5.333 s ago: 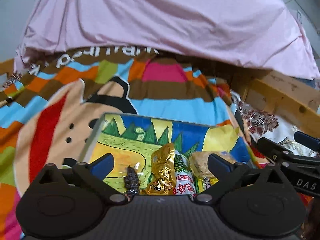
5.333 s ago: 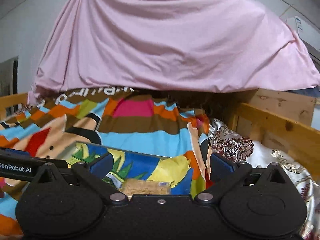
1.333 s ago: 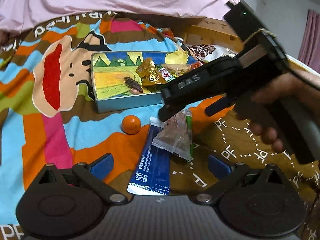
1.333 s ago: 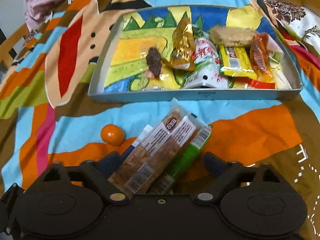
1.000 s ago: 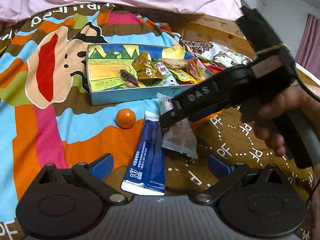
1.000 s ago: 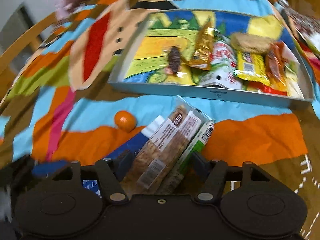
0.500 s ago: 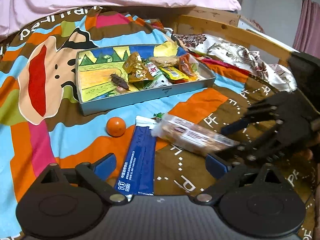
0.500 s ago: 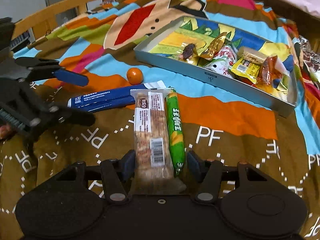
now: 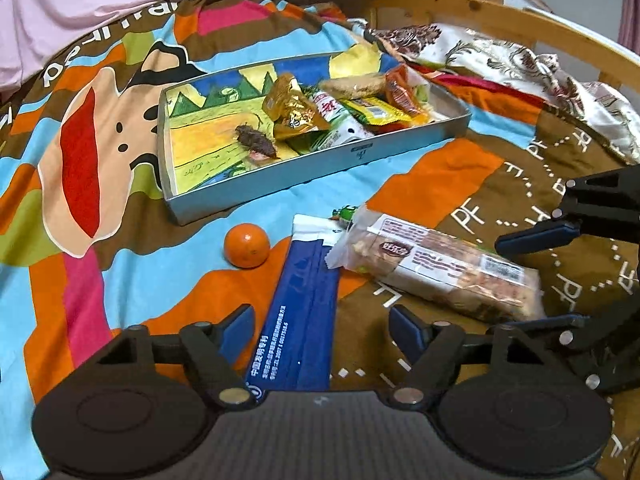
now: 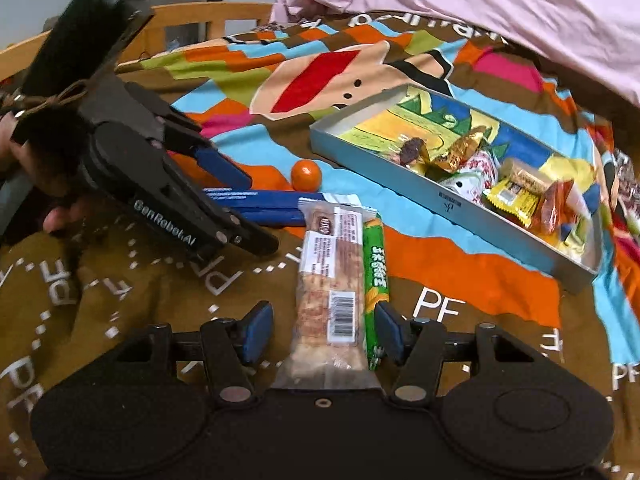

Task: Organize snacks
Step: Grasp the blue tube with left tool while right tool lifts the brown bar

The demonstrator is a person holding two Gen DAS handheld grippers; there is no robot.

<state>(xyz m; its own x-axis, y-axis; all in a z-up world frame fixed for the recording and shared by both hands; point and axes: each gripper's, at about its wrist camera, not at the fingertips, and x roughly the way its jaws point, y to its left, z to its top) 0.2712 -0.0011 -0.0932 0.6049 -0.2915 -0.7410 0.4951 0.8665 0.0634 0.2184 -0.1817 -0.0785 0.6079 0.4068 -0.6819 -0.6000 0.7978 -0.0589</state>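
Note:
A grey tin tray (image 9: 362, 156) (image 10: 440, 196) holds several wrapped snacks. In front of it lie an orange (image 9: 246, 245) (image 10: 306, 175), a long blue packet (image 9: 300, 320) (image 10: 256, 202), a clear-wrapped cereal bar (image 9: 440, 268) (image 10: 326, 280) and a green stick packet (image 10: 375, 276). My left gripper (image 9: 322, 326) is open over the blue packet's near end. My right gripper (image 10: 323, 330) is open, its jaws standing either side of the cereal bar and green stick, which lie on the blanket. It also shows at the right of the left wrist view (image 9: 556, 276).
A colourful cartoon blanket (image 9: 100, 184) covers the bed. A pink sheet (image 10: 480, 4) hangs at the back. A wooden bed rail (image 9: 480, 12) and a patterned white cloth (image 9: 520, 60) lie behind the tray.
My right gripper has opened and drawn back a little; the cereal bar and green stick now lie loose between its jaws. My left gripper has moved closer to the blue packet.

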